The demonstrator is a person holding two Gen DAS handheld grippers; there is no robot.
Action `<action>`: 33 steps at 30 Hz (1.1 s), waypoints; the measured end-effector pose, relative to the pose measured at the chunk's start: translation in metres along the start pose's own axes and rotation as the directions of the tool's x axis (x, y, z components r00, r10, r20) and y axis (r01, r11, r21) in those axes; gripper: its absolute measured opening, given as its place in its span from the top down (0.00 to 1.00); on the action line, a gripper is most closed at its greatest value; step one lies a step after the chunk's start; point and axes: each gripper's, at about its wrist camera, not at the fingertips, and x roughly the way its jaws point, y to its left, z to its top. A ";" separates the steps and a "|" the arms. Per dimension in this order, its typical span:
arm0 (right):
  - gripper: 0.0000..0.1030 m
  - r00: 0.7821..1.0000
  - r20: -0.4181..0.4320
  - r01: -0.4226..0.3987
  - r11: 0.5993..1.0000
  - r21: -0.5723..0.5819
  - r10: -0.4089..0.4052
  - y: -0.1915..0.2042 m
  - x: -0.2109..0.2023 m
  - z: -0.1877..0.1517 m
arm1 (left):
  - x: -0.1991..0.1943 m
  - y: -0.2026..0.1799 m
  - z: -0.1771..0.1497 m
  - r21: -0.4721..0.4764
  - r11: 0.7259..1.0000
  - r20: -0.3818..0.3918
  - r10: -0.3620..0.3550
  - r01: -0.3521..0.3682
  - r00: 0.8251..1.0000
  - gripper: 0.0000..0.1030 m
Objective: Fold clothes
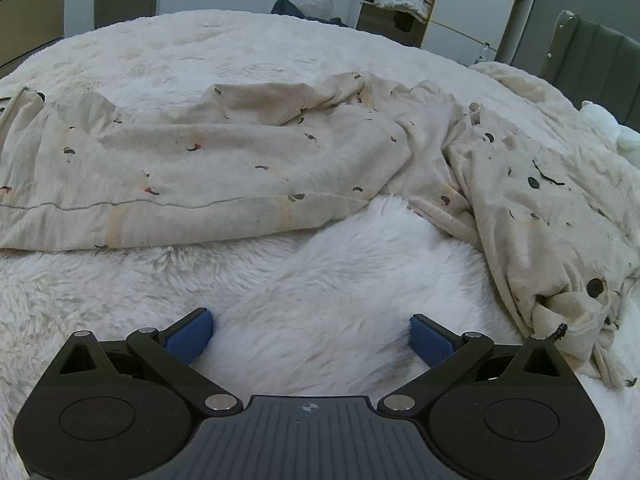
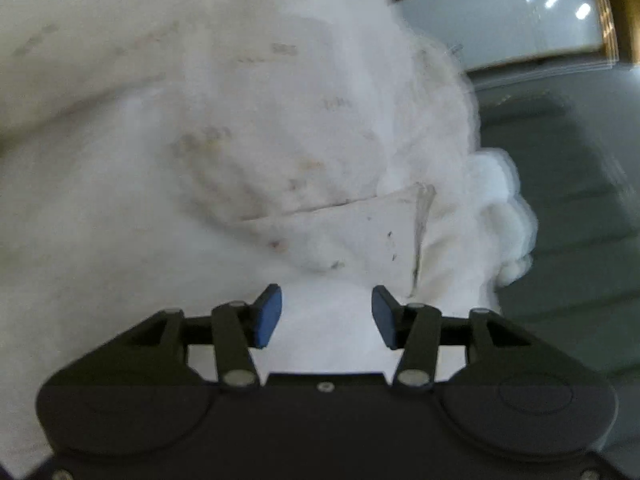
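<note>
Clearly, both grippers are held open with nothing between the pads: the left gripper (image 1: 310, 334) hovers over the blanket (image 1: 320, 280), just short of the garment (image 1: 240, 160), and the right gripper (image 2: 326, 316) is seen over a blurred corner of cloth (image 2: 380, 224) at the bed's edge. The garment lies spread but rumpled (bunched toward the right). A hem corner should be pinched cleanly, without fleece being caught, before anything is folded.
</note>
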 end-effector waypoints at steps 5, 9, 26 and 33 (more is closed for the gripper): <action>0.42 0.987 0.128 -0.126 0.951 0.284 0.093 -0.001 -0.055 -0.025 | -0.001 -0.008 -0.006 0.062 0.997 0.006 0.035 -0.035 0.999 0.00; 0.20 0.901 0.360 -0.417 0.712 0.565 0.243 -0.033 -0.086 -0.018 | -0.001 -0.013 -0.012 0.094 0.994 0.024 0.057 -0.059 0.998 0.00; 0.15 0.846 0.393 -0.526 0.444 0.726 0.361 -0.006 -0.062 -0.040 | -0.082 0.152 0.125 -0.078 0.925 0.173 0.379 -0.371 0.909 0.23; 0.15 0.837 0.404 -0.536 0.407 0.740 0.369 -0.007 -0.059 -0.041 | -0.023 0.183 0.162 -0.016 0.921 0.079 0.390 -0.390 0.917 0.48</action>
